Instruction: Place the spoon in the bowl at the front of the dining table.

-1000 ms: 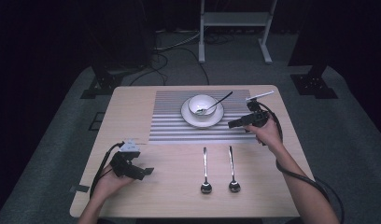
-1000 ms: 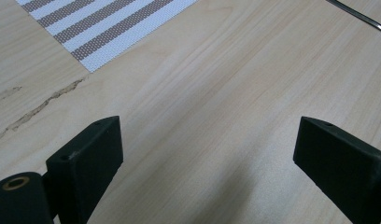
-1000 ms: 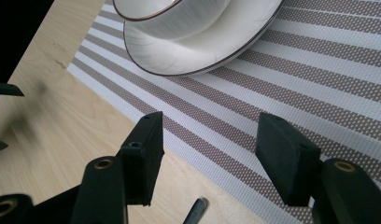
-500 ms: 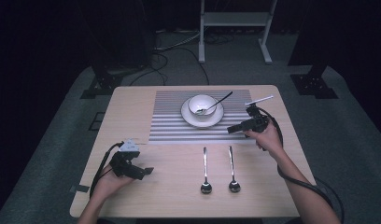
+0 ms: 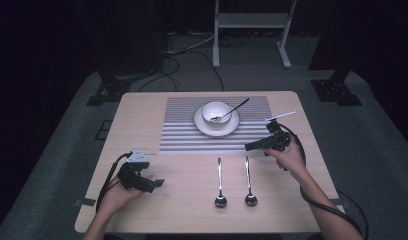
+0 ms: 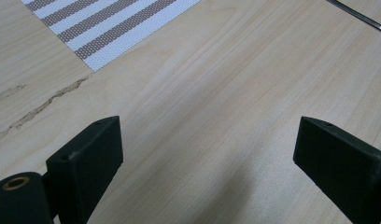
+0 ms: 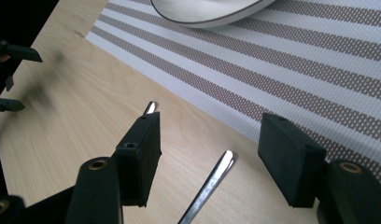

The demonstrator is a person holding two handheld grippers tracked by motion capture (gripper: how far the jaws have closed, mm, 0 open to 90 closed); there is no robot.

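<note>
Surface (image 5: 192,205): pale wood, with a cracked seam showing in the left gripper view
Left tongs (image 5: 153,183): held low near the front-left part of the surface, jaws spread wide over bare wood, nothing between them
Left hand (image 5: 114,196): wrapped around the rear of the tongs, cable trailing off the left edge
Placemat (image 5: 182,135): striped, laid across the far middle of the surface; its corner appears in the left gripper view (image 6: 86,32)
Plate (image 5: 204,127): white, on the placemat, carrying a bowl (image 5: 215,112)
Bowl spoon (image 5: 234,108): resting in the bowl, handle leaning out toward the far right
Left spoon (image 5: 220,182): flat on the surface in front of the placemat, bowl end nearest the person
Right spoon (image 5: 248,180): just beside it, parallel
Right tongs (image 5: 253,146): jaws spread, straddling the right spoon's handle tip (image 7: 216,175) without touching it
Right hand (image 5: 288,157): gripping the tongs at the placemat's front-right corner
</note>
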